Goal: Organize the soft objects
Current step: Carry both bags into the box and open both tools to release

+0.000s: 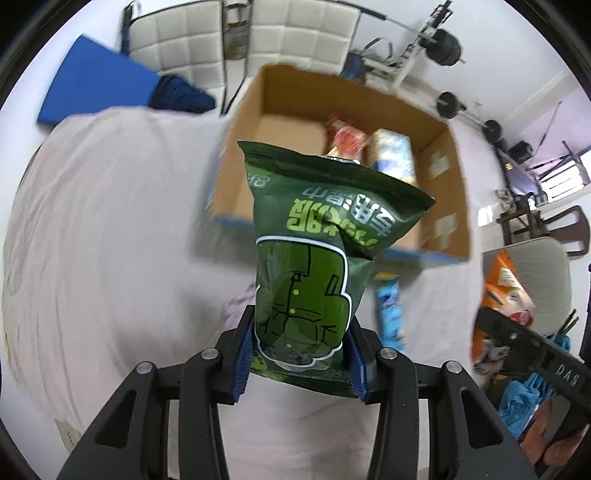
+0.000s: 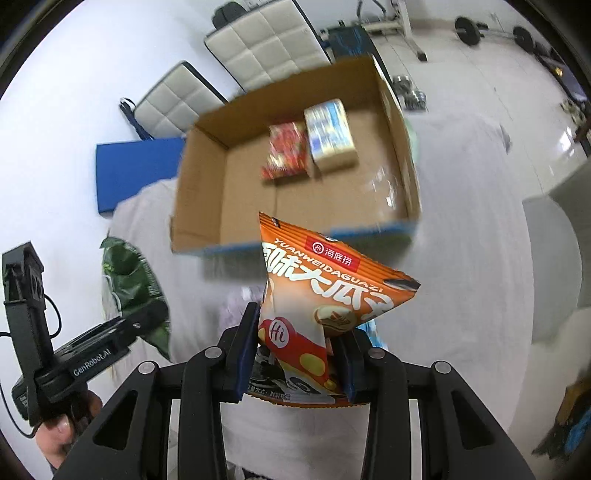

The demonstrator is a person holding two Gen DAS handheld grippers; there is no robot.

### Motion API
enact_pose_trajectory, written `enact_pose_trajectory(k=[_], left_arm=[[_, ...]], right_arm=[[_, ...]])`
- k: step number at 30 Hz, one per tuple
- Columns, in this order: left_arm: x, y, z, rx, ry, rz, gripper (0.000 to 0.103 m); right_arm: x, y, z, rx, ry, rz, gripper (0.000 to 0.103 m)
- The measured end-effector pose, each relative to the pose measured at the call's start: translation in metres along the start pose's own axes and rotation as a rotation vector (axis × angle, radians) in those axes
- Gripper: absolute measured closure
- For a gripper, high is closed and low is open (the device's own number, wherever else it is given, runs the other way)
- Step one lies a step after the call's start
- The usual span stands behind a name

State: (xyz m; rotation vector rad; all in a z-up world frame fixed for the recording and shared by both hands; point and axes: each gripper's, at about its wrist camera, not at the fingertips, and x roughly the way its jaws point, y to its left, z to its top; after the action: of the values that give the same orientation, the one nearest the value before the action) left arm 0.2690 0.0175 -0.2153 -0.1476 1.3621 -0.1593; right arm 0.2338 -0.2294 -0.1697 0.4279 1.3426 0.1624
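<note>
Left gripper [image 1: 301,354]: I grip a dark green snack bag [image 1: 317,243].
Right gripper [image 2: 293,354]: clamps an orange seed packet [image 2: 314,295].
Ahead: open cardboard box [image 2: 207,206] holding red pack [image 2: 286,151], pale blue pack [image 2: 330,134].

Cardboard box [image 2: 295,184] on cloth-covered table [image 2: 461,258], two packets inside at far end: snack packet [image 2: 286,151] left, tissue pack [image 2: 330,133] right, touching. Two padded chairs [image 2: 258,40] behind box. Flat pad [image 2: 136,177] left of box. Barbell weights [image 2: 469,29] far right on floor.
</note>
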Motion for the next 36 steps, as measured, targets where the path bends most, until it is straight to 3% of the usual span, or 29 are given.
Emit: enact_pose_trajectory(k=[7, 13, 19, 29, 32, 34, 35, 36], left_arm=[[0.008, -0.034, 0.065, 0.083, -0.028, 0.035, 0.063], [0.052, -0.036, 0.119, 0.094, 0.045, 0.065, 0.063], [0.108, -0.022, 0.169, 0.061, 0.127, 0.12, 0.063], [0.172, -0.021, 0.204, 0.083, 0.197, 0.187, 0.062], [0.183, -0.023, 0.212, 0.099, 0.23, 0.21, 0.06], [0.188, -0.021, 0.216, 0.081, 0.244, 0.242, 0.059], [0.189, -0.019, 0.218, 0.068, 0.246, 0.236, 0.059], [0.188, -0.018, 0.22, 0.057, 0.241, 0.23, 0.059]], right_arm=[[0.026, 0.008, 0.062, 0.001, -0.016, -0.066, 0.064], [0.081, -0.003, 0.098, 0.003, 0.052, -0.153, 0.064], [0.138, -0.018, 0.113, 0.0, 0.128, -0.217, 0.064], [0.188, -0.03, 0.122, -0.007, 0.197, -0.285, 0.063], [0.199, -0.033, 0.121, -0.003, 0.252, -0.299, 0.061], [0.2, -0.035, 0.12, 0.004, 0.264, -0.294, 0.054], [0.199, -0.035, 0.12, 0.002, 0.256, -0.299, 0.043], [0.197, -0.034, 0.119, 0.002, 0.25, -0.289, 0.042]])
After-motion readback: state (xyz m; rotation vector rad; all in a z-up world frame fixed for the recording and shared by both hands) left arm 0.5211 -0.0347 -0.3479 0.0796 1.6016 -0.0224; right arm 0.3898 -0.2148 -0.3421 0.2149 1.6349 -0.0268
